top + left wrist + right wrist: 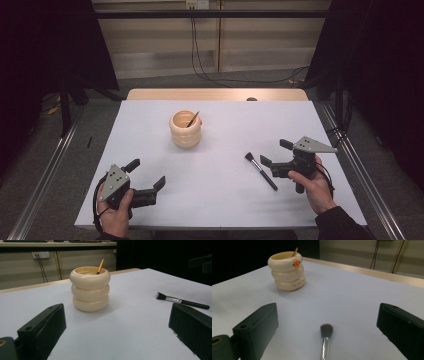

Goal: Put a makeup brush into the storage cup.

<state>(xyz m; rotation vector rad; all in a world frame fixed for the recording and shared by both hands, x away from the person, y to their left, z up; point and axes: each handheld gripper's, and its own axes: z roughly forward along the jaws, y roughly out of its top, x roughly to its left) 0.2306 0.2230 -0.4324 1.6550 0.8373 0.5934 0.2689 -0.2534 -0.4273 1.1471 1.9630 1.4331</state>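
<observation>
A cream ringed holder (185, 129) (90, 288) (287, 270) with an orange beak on one side stands upright mid-table, a thin orange-tipped stick (192, 119) (100, 266) leaning inside it. A black-handled makeup brush (260, 170) (182, 301) (326, 340) lies flat on the white table to its right. My right gripper (272, 152) (327, 325) is open, its jaws straddling the brush's bristle end without touching it. My left gripper (146, 172) (117, 325) is open and empty near the front left, pointing toward the holder.
The white table top (220, 195) ends in a wooden strip at the far edge (217, 94). Metal rails run along both sides on the floor. Cables (200, 65) hang from a wall socket behind the table. Dark curtains flank the area.
</observation>
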